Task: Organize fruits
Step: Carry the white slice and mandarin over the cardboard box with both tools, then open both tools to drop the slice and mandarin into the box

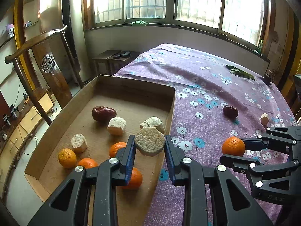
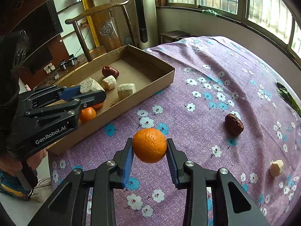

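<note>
My left gripper (image 1: 150, 145) is shut on a pale sugarcane chunk (image 1: 150, 141) and holds it above the right part of the cardboard tray (image 1: 170, 116). The tray holds a red date (image 1: 103, 113), several pale chunks (image 1: 116, 125) and several oranges (image 1: 67, 157). My right gripper (image 2: 149, 147) is shut on an orange (image 2: 150, 145) above the purple flowered cloth (image 2: 207, 60), right of the tray (image 2: 120, 111). It also shows in the left wrist view (image 1: 233, 151). A red date (image 2: 234, 124) and a pale chunk (image 2: 276, 167) lie loose on the cloth.
A green leaf (image 1: 239, 72) lies far on the cloth near the window. A wooden chair (image 1: 37, 60) and a tall silver air conditioner (image 1: 72, 37) stand left of the table. A dark side table (image 1: 114, 56) stands beyond the tray.
</note>
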Available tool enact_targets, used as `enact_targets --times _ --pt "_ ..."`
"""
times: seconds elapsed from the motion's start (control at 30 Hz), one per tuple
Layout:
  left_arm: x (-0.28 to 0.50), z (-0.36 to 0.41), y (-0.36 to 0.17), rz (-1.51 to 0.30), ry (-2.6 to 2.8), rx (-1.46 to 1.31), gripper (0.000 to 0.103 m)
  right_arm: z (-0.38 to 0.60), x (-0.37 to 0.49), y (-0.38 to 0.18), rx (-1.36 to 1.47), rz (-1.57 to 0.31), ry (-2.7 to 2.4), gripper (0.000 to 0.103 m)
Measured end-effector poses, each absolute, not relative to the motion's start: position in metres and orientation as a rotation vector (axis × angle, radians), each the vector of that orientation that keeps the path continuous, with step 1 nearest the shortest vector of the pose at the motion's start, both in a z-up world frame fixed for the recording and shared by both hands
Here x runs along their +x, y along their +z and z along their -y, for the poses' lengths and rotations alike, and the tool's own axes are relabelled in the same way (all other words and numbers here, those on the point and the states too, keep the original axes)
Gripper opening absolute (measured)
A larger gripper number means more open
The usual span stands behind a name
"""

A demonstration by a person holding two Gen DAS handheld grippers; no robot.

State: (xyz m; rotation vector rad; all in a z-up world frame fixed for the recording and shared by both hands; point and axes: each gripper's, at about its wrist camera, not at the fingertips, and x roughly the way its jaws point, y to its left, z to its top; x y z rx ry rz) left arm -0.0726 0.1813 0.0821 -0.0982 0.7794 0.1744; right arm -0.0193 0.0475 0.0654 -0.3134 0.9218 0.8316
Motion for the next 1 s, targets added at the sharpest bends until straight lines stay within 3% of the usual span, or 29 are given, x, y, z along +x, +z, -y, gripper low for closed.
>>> enact_targets --times 1.0 --pt "-0.063 -0.254 0.073 -0.836 0.305 -0.085 0.029 -0.136 0.026 0.074 -0.397 -0.902 0.931 0.037"
